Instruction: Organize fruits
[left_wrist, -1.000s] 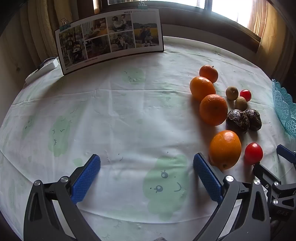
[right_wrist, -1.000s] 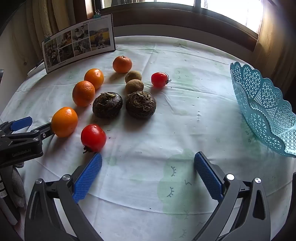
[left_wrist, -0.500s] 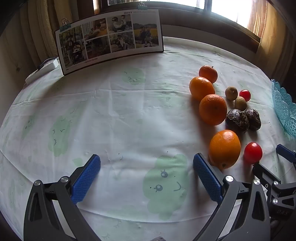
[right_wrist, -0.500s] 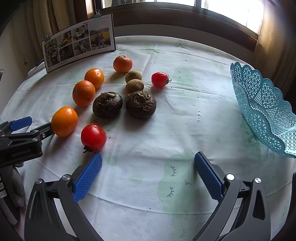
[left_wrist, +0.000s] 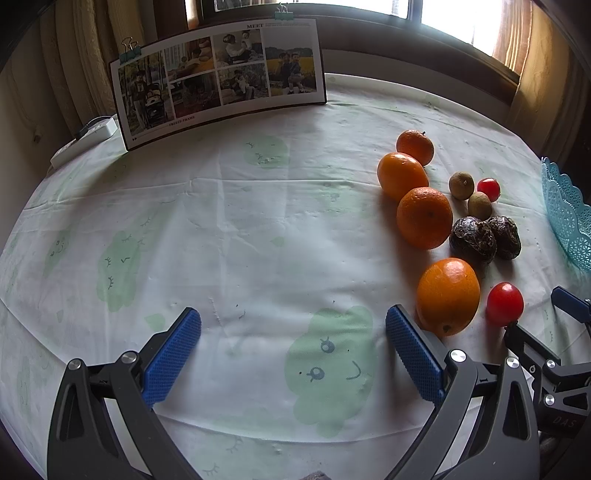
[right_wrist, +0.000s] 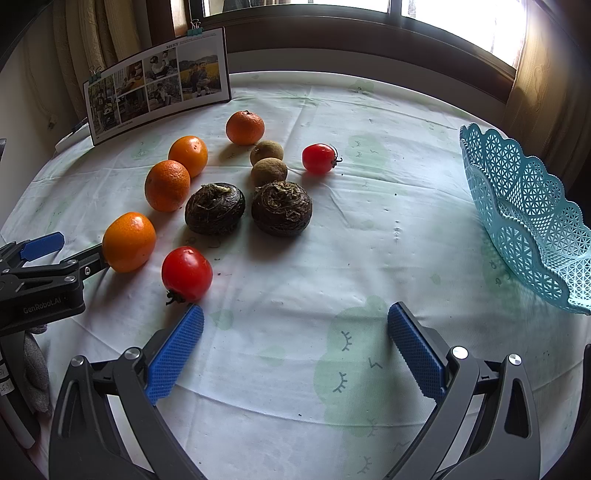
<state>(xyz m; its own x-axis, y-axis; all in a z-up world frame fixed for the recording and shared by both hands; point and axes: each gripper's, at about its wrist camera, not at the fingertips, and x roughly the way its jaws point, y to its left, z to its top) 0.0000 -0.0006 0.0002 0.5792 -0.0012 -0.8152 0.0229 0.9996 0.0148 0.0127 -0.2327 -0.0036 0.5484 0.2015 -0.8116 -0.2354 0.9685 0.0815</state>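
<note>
Fruits lie loose on the tablecloth: several oranges, the nearest (right_wrist: 129, 242) (left_wrist: 448, 294), two red tomatoes (right_wrist: 187, 273) (right_wrist: 318, 158), two small brown fruits (right_wrist: 269, 171) and two dark rough ones (right_wrist: 214, 208) (right_wrist: 282, 208). A turquoise lattice basket (right_wrist: 524, 221) (left_wrist: 567, 214) stands at the right. My left gripper (left_wrist: 293, 347) is open and empty, its right finger just beside the nearest orange. My right gripper (right_wrist: 295, 343) is open and empty, its left finger close to the near tomato.
A photo board (left_wrist: 218, 77) (right_wrist: 155, 85) stands clipped at the back of the round table. A white power strip (left_wrist: 83, 138) lies at the far left edge. The table's rim and a window sill curve behind.
Both grippers have stayed almost still. The views shift only very slightly.
</note>
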